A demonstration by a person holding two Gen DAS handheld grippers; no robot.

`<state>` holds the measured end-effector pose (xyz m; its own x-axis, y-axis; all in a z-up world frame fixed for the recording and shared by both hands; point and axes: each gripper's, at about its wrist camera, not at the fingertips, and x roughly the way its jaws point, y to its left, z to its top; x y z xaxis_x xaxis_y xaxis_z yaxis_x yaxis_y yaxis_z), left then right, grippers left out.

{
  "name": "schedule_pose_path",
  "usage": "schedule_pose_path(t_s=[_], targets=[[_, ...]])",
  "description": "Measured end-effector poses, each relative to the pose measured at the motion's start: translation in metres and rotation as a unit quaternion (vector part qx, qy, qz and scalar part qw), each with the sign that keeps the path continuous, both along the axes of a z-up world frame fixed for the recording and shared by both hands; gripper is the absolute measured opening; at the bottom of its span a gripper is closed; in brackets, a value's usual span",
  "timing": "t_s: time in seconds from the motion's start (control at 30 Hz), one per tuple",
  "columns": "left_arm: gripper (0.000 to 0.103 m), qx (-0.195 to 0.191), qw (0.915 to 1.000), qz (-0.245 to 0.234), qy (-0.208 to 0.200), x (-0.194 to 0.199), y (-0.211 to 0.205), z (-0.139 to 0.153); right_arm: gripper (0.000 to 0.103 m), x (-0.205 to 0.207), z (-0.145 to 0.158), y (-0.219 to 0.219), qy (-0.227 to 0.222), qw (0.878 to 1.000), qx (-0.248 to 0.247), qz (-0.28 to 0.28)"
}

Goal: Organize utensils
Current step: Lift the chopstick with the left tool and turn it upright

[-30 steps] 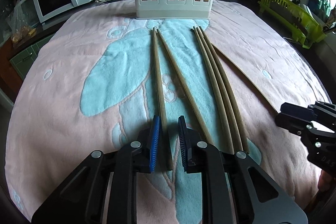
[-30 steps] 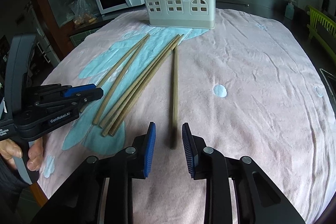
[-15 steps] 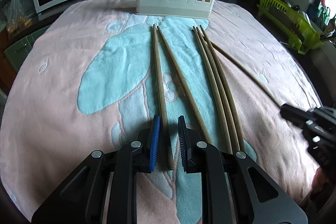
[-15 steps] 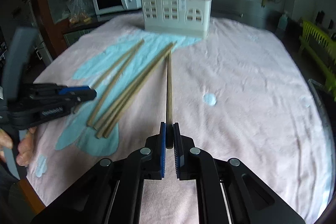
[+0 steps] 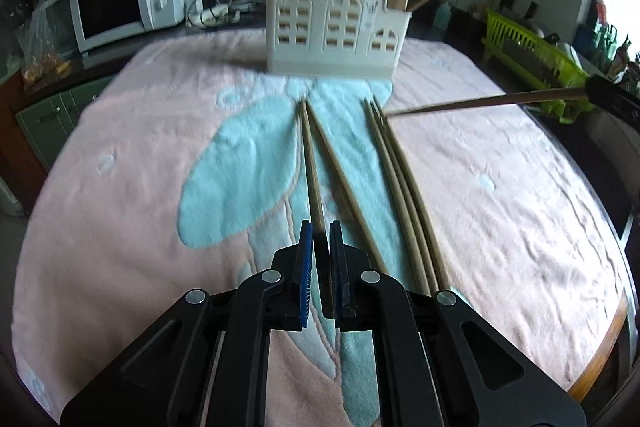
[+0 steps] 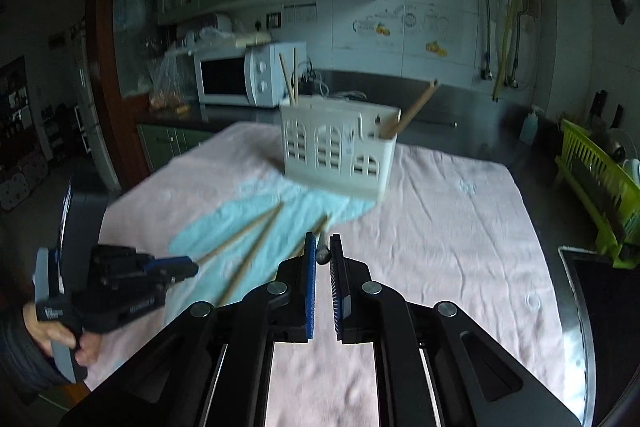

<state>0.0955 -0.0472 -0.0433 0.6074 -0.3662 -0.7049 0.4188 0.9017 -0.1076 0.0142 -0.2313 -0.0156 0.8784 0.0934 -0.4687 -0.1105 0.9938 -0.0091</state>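
Right claw [image 6: 323, 259] clamped on chopstick [image 5: 480, 103], lifted clear of bench. Left claw [image 5: 320, 247] pinching leftmost chopstick [image 5: 308, 155], tip toward 12 o'clock. Your next move: carry both to utensil caddy [image 5: 336, 27], drop tips into a compartment.

Open towel [image 5: 500, 187] right of chopsticks [image 5: 404, 179]

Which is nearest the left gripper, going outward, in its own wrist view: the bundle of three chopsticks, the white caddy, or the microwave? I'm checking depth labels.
From the left gripper:
1. Bundle of three chopsticks, lying on the towel just to its right.
2. White caddy, standing at the towel's far edge, straight ahead.
3. Microwave, on the counter beyond, far left.
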Motion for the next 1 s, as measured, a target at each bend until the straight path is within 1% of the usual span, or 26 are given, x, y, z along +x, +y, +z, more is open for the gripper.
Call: schedule_pose_path(t_s=[0.1,0.17,0.2,0.27,0.3,0.33,0.4,0.43,0.5,0.57,0.6,0.67,0.7,0.73,0.87,1.0], targets=[[0.007,-0.011,0.9995,0.007,-0.028,0.0,0.004,0.015,0.007,0.01,0.014,-0.006,-0.01,1.0,0.014,0.001],[0.007,-0.014,0.9981,0.016,-0.058,0.001,0.005,0.028,0.007,0.018,0.02,-0.01,-0.012,1.0,0.023,0.002],[0.0,-0.016,0.9974,0.019,-0.068,0.002,0.005,0.034,0.007,0.023,0.022,-0.012,-0.012,1.0,0.028,0.002],[0.0,-0.024,0.9957,0.024,-0.087,0.007,0.006,0.046,0.007,0.03,0.027,-0.014,-0.016,0.999,0.032,0.001],[0.0,-0.026,0.9958,0.021,-0.086,0.009,0.006,0.048,0.007,0.032,0.029,-0.015,-0.017,0.999,0.033,0.0],[0.0,-0.03,0.9962,0.015,-0.081,0.012,0.006,0.051,0.007,0.035,0.031,-0.015,-0.017,0.999,0.035,0.001],[0.0,-0.026,0.9969,0.015,-0.073,0.014,0.006,0.051,0.007,0.038,0.033,-0.015,-0.019,0.999,0.034,0.002],[0.001,-0.023,0.9979,0.008,-0.06,0.014,0.006,0.049,0.007,0.038,0.034,-0.014,-0.02,0.999,0.034,0.002],[0.002,-0.019,0.9992,0.001,-0.035,0.013,0.006,0.04,0.007,0.038,0.034,-0.013,-0.022,0.999,0.032,0.003],[0.004,-0.016,0.9997,-0.01,-0.017,0.011,0.005,0.027,0.007,0.038,0.034,-0.013,-0.025,0.999,0.029,0.003],[0.006,-0.008,0.9999,-0.014,-0.004,0.009,0.004,0.018,0.007,0.039,0.034,-0.013,-0.026,0.999,0.031,0.004],[0.02,-0.005,0.9997,-0.019,0.014,0.007,0.005,0.004,0.007,0.041,0.035,-0.012,-0.027,0.999,0.034,0.005],[0.033,-0.002,0.9996,-0.014,0.024,0.006,0.006,-0.004,0.007,0.042,0.035,-0.012,-0.028,0.999,0.034,0.004],[0.036,0.001,0.9996,-0.012,0.026,0.005,0.007,-0.008,0.007,0.042,0.036,-0.012,-0.029,0.999,0.033,0.005],[0.035,0.009,0.9992,-0.01,0.039,0.004,0.007,-0.022,0.007,0.043,0.036,-0.011,-0.032,0.999,0.035,0.004],[0.029,0.023,0.9987,-0.003,0.045,0.006,0.006,-0.032,0.007,0.043,0.036,-0.011,-0.032,0.999,0.031,0.005]])
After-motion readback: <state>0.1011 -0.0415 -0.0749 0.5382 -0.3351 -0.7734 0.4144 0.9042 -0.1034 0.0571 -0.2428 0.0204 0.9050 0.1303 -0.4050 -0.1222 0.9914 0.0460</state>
